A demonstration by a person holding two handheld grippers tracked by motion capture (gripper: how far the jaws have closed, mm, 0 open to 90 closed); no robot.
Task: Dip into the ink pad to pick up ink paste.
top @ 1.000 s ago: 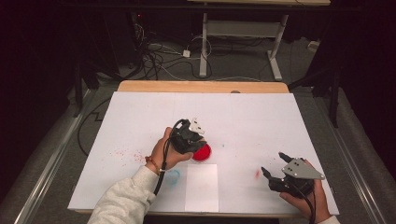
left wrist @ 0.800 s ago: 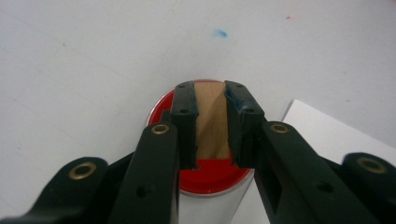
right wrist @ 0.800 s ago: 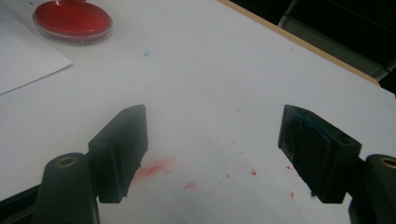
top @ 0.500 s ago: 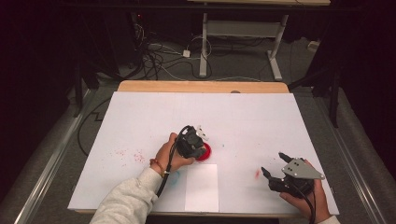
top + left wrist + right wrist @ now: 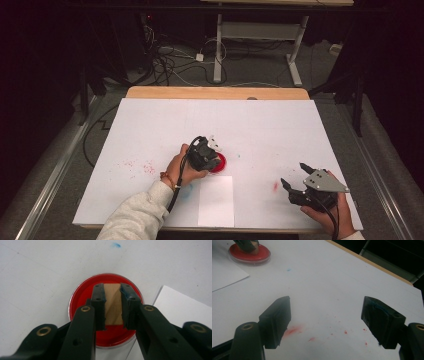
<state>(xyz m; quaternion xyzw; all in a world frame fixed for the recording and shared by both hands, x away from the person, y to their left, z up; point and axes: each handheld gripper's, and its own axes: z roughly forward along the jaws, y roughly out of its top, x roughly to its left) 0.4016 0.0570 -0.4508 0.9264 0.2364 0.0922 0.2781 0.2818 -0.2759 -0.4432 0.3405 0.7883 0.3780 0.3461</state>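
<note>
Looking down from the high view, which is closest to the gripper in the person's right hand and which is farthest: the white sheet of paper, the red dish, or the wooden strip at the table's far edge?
From the right gripper, nearest first:
1. White sheet of paper, to its left at the table's near edge.
2. Red dish, farther left, under the left gripper.
3. Wooden strip, along the far edge.

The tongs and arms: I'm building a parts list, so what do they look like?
Both tongs are black, each with two flat-padded jaws on arms with brass-coloured rivets. The left tongs show blue smears on one pad, as do the right tongs. A grey three-cornered plate tops the right tongs, and a black cable trails from each. The left arm wears a light grey sleeve and a reddish wrist band.
</note>
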